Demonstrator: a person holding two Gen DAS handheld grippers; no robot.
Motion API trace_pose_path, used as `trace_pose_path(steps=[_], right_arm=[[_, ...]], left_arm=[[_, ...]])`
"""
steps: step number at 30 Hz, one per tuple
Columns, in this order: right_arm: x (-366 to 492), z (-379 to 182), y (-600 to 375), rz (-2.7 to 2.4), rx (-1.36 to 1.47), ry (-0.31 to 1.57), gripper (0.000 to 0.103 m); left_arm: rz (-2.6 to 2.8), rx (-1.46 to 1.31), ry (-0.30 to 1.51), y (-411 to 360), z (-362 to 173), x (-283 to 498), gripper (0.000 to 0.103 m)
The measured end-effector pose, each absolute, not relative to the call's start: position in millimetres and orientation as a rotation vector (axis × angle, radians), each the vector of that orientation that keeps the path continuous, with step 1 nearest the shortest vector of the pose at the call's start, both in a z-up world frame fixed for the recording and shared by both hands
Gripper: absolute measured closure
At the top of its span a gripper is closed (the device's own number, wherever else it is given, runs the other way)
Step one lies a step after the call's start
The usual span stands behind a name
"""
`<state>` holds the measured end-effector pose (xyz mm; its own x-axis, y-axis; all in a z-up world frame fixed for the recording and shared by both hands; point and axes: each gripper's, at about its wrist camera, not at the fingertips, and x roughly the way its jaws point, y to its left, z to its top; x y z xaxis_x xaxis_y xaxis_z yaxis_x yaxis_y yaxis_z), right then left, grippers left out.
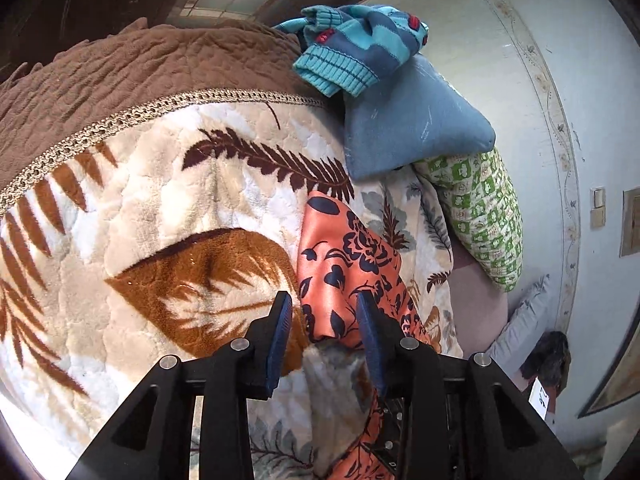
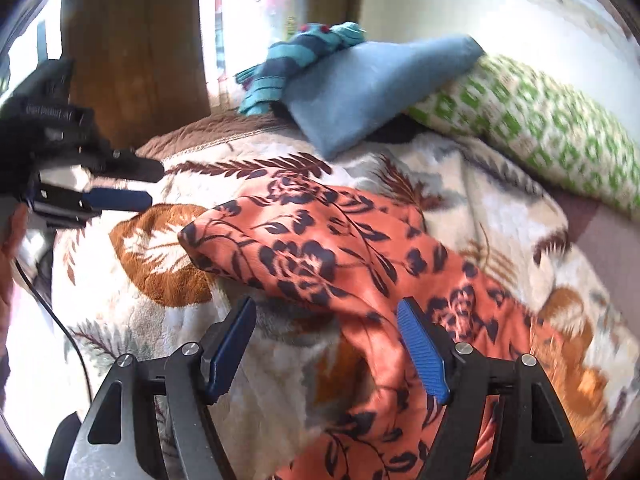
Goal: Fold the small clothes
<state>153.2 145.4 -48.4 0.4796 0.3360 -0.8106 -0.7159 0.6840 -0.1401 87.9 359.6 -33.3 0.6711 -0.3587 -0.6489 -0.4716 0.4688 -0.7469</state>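
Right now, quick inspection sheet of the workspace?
Surface: plush leaf-print blanket, brown quilt behind.
Job's things: orange floral cloth loosely folded; striped knit garment on blue pillow.
Clutter: green patterned pillow.
Grippers: left gripper and right gripper both open, nothing pinched.
Cables: thin black cable at the left edge.
Surroundings: pale wall, wooden panel.

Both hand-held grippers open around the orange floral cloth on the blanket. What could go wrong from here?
1. The orange floral cloth looks satiny and lies bunched, so a pinch by the right hand-held gripper may slip or take only one layer.
2. The plush blanket beneath could get caught in the same pinch.
3. The left hand-held gripper sits at the cloth's edge and may close beside it.
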Motion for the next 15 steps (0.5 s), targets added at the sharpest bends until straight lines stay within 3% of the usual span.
trace_pose_path(steps=[3, 5, 6, 7, 8, 15], right_arm=[[139, -57, 193, 0.685, -0.672, 0.753, 0.029], [139, -72, 221, 0.658, -0.783, 0.742, 0.036], [140, -82, 232, 0.661, -0.827, 0.756, 0.045], [143, -89, 239, 0.671, -0.861, 0.776, 0.089], [146, -92, 241, 0.665, -0.871, 0.793, 0.095], [191, -24, 108, 0.611, -0.116, 0.864, 0.095]], left_arm=[[0.102, -1.140, 0.876, 375, -34, 69, 0.069], [0.110, -1.151, 0.879, 382, -35, 62, 0.069], [0.109, -1.153, 0.881, 382, -34, 59, 0.069], [0.107, -1.154, 0.881, 383, -34, 56, 0.069], [0.102, -1.151, 0.881, 383, -34, 55, 0.068], [0.006, -1.155, 0.929, 340, -42, 95, 0.059]])
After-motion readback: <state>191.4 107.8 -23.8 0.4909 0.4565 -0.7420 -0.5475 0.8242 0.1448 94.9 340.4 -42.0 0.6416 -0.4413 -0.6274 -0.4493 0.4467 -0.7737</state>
